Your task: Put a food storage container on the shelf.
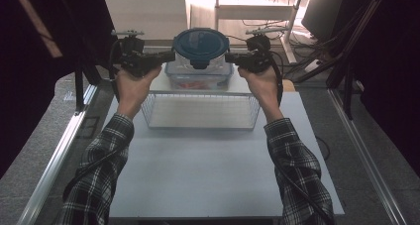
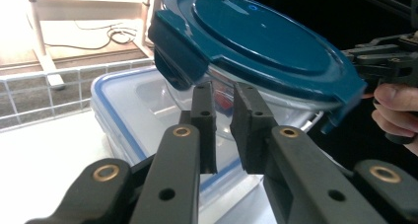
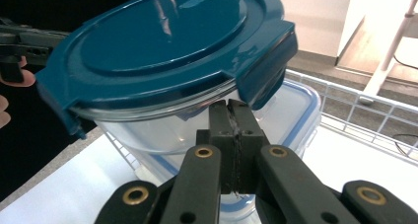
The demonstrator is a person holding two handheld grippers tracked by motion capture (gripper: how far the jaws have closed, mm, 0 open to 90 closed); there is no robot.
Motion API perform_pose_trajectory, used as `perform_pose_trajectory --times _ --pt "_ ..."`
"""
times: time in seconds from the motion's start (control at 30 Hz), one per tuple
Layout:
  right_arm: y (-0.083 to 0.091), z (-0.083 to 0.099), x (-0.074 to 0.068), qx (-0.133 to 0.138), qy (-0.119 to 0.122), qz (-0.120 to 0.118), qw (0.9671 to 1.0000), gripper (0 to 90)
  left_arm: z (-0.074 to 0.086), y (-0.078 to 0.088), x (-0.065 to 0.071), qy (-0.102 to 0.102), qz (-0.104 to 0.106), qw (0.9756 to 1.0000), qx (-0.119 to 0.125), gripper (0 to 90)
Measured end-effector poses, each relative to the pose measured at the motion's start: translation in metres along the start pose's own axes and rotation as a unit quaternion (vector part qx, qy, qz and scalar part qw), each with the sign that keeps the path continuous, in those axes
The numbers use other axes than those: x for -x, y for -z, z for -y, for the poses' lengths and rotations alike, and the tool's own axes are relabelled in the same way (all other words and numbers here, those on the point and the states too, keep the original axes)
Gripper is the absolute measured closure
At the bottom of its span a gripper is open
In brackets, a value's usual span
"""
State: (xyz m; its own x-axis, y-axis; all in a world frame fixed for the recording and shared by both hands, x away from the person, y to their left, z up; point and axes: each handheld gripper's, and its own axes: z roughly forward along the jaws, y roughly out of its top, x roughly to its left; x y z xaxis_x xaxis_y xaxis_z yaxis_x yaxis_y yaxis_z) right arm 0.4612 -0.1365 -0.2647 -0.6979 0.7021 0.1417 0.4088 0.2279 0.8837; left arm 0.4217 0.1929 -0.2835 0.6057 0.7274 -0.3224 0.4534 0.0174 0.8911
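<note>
A round glass bowl with a dark teal clip lid hangs between my two grippers, just above a clear rectangular box with a blue-rimmed lid. My left gripper comes in from the left. Its tips sit under the lid's rim against the glass, with a narrow empty gap between the pads. From the right, my right gripper has its pads pressed together on nothing, and its tips are tucked under the rim on that side.
A wire basket stands at the far middle of the white table board, with the rectangular box at its back. Red contents show through that box. Metal rails run along both table sides, and cables and a white frame lie beyond.
</note>
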Motion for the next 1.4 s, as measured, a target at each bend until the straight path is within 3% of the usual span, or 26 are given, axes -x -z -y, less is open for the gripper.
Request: perform_pose_trajectory --times 0.2,0.47,0.63,0.93,1.17,1.4 --pt "0.007 0.012 -0.007 0.009 0.011 -0.012 0.9998 79.3 0.011 0.009 0.003 -0.007 0.017 0.9998 -0.004 74.4" --pt "0.017 0.029 -0.015 0.011 0.023 -0.034 0.9991 61.6 0.032 0.011 0.01 -0.027 0.056 0.9978 -0.025 57.8" --pt "0.021 0.041 -0.02 0.006 0.028 -0.048 0.9984 53.4 0.051 0.01 0.014 -0.044 0.057 0.9961 -0.05 49.5" --pt "0.027 0.061 -0.025 -0.005 0.045 -0.059 0.9972 41.9 0.08 0.011 0.01 -0.044 0.069 0.9939 -0.075 35.8" --pt "0.03 0.075 -0.027 -0.011 0.045 -0.068 0.9966 35.6 0.098 0.015 0.015 -0.052 0.056 0.9937 -0.081 27.3" --pt "0.03 0.09 -0.031 -0.02 0.045 -0.071 0.9963 30.5 0.116 0.013 0.026 -0.066 0.062 0.9924 -0.084 23.8"
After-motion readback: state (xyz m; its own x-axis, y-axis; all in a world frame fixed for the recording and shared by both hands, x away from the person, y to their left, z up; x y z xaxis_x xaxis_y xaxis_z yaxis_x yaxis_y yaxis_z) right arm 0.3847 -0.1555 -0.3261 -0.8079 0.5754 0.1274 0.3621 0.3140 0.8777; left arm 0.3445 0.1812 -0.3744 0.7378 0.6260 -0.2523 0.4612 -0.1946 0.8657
